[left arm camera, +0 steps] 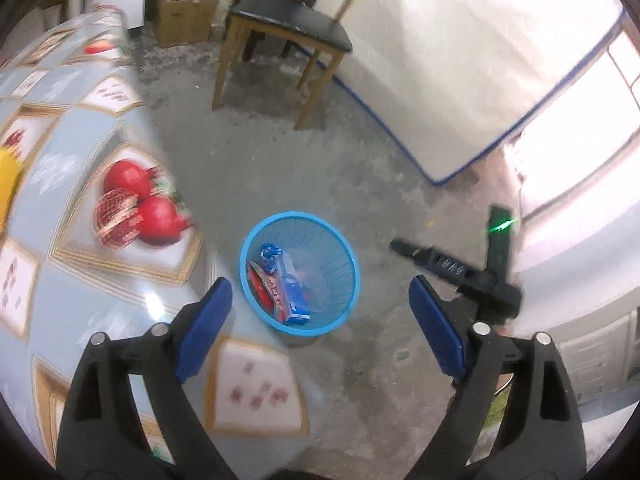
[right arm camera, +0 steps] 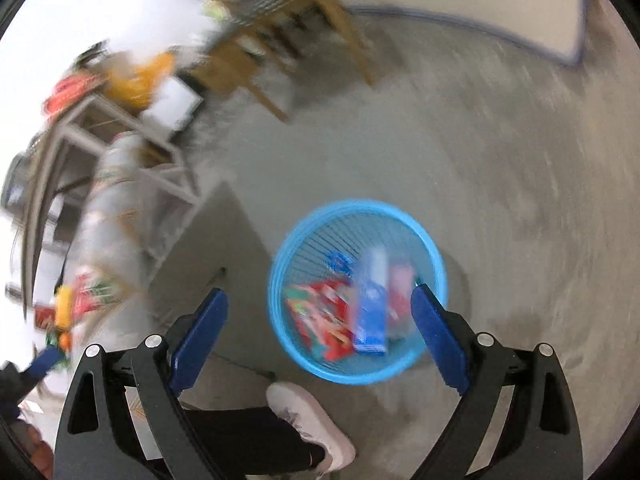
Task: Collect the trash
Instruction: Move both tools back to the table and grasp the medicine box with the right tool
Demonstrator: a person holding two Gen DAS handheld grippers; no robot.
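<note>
A sky-blue slatted basket (left arm camera: 340, 248) holds red and blue cartons (left arm camera: 286, 294); pomegranate prints pattern the grey-blue tabletop (left arm camera: 76, 288); grey floor (left arm camera: 280, 152).

From above I see nothing covering the mouth of the blue basket (left arm camera: 300, 274), so the way down into it is clear, though boxes and wrappers (left arm camera: 280, 284) already fill its bottom. The counter (left arm camera: 100, 184) edge crowds the basket's left side, my right gripper (left arm camera: 452, 268) hangs to its right, and my shoe (right arm camera: 310, 426) stands just beside its near rim. Bare floor (left arm camera: 360, 152) lies open beyond, up to the chair (left arm camera: 280, 36) and mattress (left arm camera: 460, 60).
</note>
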